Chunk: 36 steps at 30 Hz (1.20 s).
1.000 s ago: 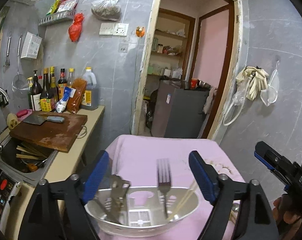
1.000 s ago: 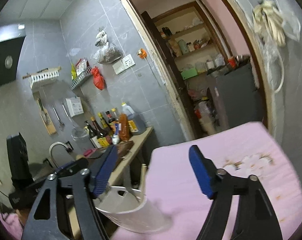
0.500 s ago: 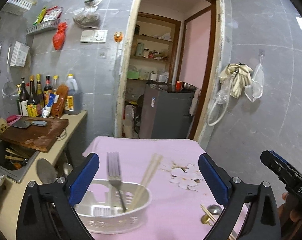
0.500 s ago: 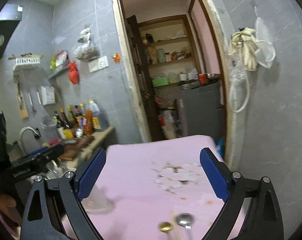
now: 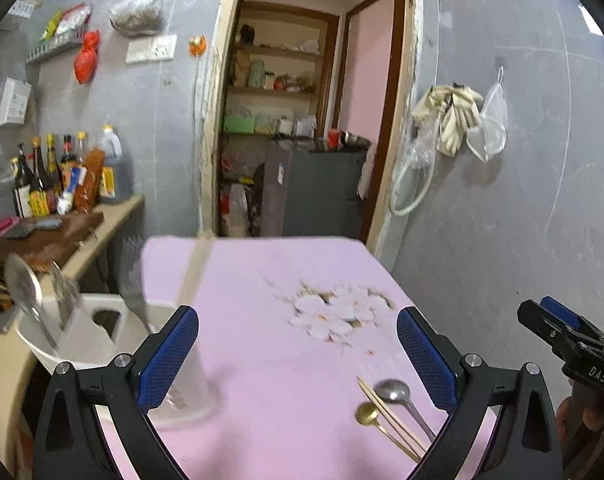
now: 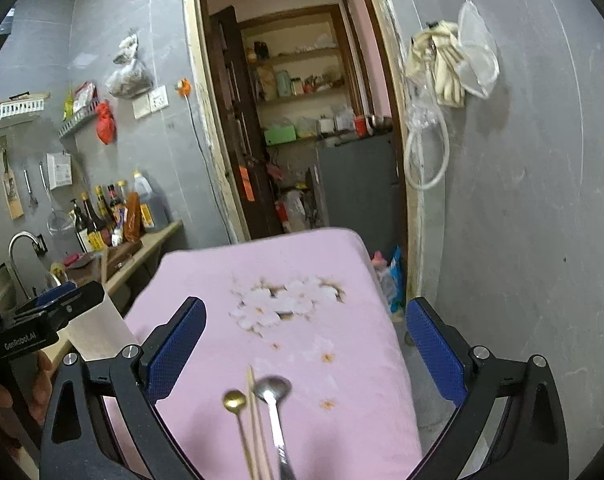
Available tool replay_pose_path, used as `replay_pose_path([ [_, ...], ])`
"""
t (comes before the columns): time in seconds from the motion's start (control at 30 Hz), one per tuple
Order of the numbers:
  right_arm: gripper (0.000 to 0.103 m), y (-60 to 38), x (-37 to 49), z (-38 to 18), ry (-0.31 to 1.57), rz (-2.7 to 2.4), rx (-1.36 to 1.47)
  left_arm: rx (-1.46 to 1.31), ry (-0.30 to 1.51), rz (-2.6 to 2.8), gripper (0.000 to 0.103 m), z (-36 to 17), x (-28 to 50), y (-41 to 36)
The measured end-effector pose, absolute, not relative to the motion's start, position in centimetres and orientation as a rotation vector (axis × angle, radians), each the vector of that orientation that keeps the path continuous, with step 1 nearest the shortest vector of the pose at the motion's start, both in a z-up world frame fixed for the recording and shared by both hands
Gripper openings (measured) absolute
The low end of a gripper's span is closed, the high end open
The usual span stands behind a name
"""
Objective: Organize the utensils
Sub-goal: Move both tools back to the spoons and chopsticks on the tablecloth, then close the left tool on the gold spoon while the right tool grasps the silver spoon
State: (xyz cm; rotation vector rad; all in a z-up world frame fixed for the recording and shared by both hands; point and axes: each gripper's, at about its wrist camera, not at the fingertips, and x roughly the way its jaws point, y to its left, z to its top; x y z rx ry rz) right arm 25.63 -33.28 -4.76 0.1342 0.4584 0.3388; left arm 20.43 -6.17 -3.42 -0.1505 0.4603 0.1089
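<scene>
A white utensil holder [image 5: 89,332] stands at the table's left edge with a spoon [image 5: 21,292], a fork [image 5: 133,304] and blurred chopsticks in it. On the pink cloth near the front lie a silver spoon [image 6: 271,386], a gold spoon [image 6: 233,400] and a pair of chopsticks [image 6: 253,408], side by side. My right gripper [image 6: 304,354] hovers just behind them, its jaws opening with nothing between them. Nothing is held in my left gripper [image 5: 297,356], which is open to the right of the holder, with the same spoons [image 5: 398,396] by its right finger.
A pink flowered cloth covers the table [image 6: 302,264]. At the left a counter [image 5: 113,220] carries bottles, a chopping board and a knife, with a tap [image 6: 21,240] beyond. A doorway [image 5: 302,120] opens behind the table. The grey wall at the right has gloves [image 6: 442,68] hanging.
Both views have swung right, away from the holder, which now sits at the left edge. The spoons and loose chopsticks have come into view. Both pairs of jaws stand wider.
</scene>
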Motion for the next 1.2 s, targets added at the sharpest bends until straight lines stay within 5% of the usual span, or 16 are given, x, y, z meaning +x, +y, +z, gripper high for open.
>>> replay_pose_path([
  [0.57, 0.098, -32.6, 28.8, -14.7, 0.676, 0.434, 0.086, -0.161, 0.717, 0.039, 0.099, -11.9, 24.2, -8.8],
  [0.83, 0.098, -31.0, 28.8, -17.5, 0.747, 0.472, 0.03, -0.174, 0.818, -0.049, 0.065, -14.2, 25.6, -9.4],
  [1.2, 0.098, -29.7, 29.2, -18.6, 0.817, 0.481, -0.038, -0.242, 0.905, -0.108, 0.039, -16.2, 27.1, -9.1],
])
